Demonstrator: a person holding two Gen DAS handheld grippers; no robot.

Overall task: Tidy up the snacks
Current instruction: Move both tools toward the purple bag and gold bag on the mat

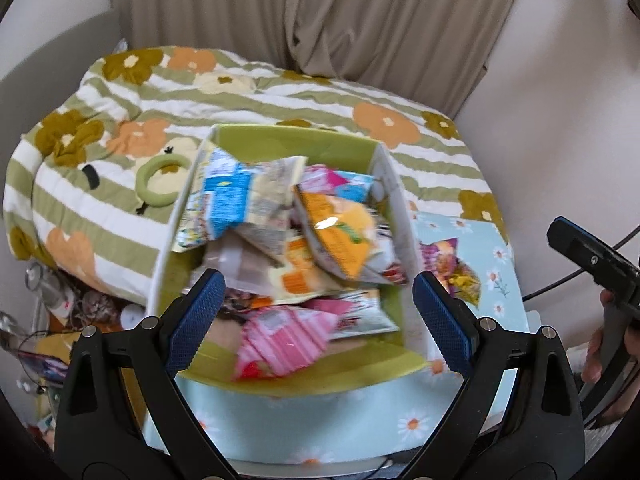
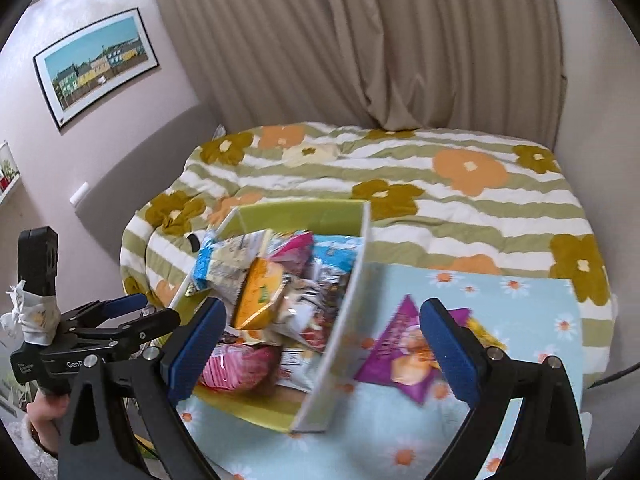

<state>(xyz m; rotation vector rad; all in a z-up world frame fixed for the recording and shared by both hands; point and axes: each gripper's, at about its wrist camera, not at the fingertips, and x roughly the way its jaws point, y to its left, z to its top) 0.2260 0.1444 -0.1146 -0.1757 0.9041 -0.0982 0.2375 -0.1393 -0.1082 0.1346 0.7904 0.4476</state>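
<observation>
A white box with a green inside stands on a light-blue daisy cloth and holds several snack packets. Among them are an orange packet, a pink one and a blue-and-white one. My left gripper hovers open over the box's near end, with nothing pressed between its blue pads. A purple packet lies on the cloth just right of the box wall. My right gripper is open above that wall and packet, holding nothing. The left gripper shows at the left.
The cloth lies on a bed with a green-striped flowered quilt, in front of a beige curtain. A green ring toy rests on the quilt left of the box. Clutter sits beside the bed. A hand is at the right edge.
</observation>
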